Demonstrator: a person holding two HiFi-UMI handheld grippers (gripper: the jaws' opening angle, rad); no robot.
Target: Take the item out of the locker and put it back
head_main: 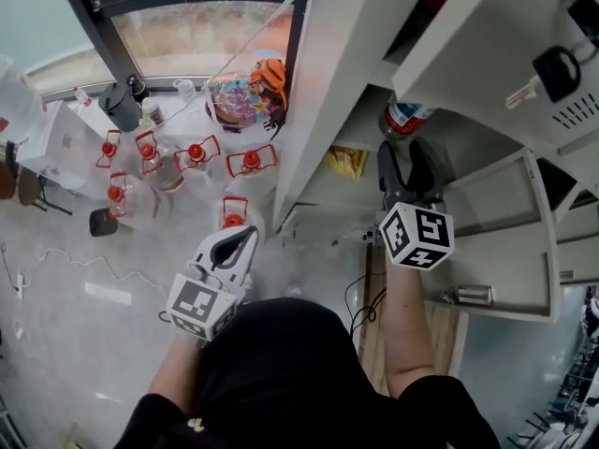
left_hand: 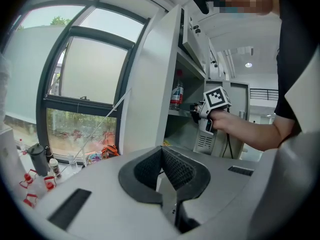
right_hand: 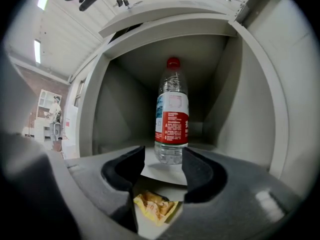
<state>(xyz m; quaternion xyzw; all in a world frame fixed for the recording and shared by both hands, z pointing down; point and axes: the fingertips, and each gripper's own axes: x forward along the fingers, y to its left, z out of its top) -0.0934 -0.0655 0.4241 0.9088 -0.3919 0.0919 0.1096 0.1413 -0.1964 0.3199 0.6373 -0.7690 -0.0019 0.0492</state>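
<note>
Water bottle: A clear plastic water bottle point(right_hand: 171, 114) with a red cap and a red-and-white label is seen standing upright on the shelf of an open locker compartment point(right_hand: 240, 109), at the centre of the right gripper view.
Right gripper: The right gripper point(right_hand: 162, 156) is held level at the compartment's mouth. Its fingers are spread apart, the bottle's base is seen just beyond their tips, and nothing is pressed by them.
Left gripper: The left gripper point(left_hand: 162, 155) is held low, away from the locker. Its fingers are closed together on nothing.
Task progress: The bottle is in the locker and ungripped. Whether it has already been out and back, or is yet to be taken, cannot be judged from this moment alone.
Right gripper view only: The gap between fingers and bottle is shown clearly, and a crumpled yellow wrapper point(right_hand: 152, 205) is seen on the shelf below.
Head view only: Just the bottle's top is shown past the shelf edge, and a key point(head_main: 552, 73) is seen in an open door at the upper right.
Left gripper view only: The right gripper is shown from the side, just short of the bottle.
</note>
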